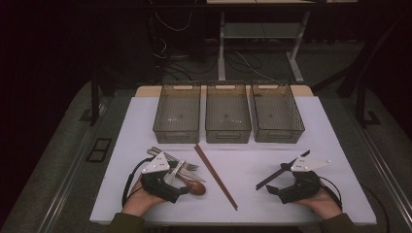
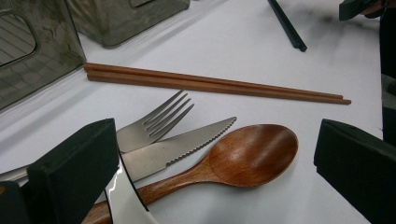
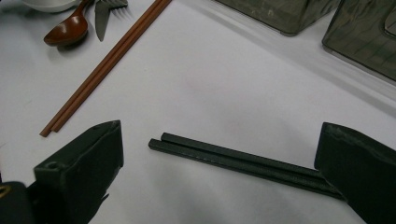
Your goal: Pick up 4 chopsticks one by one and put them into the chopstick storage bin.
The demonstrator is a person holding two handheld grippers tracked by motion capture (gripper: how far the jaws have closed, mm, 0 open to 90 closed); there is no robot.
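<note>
Where fork [image 2: 154, 126] shows, left claw [image 2: 215, 163] agape

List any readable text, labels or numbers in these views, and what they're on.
None readable.
Three bins: no labels or print.
Wooden spoon, knife, fork, brown chopsticks, black chopsticks: no marks.
Left claw and right claw: no lettering.

No readable text or labels anywhere (bins included).
</note>
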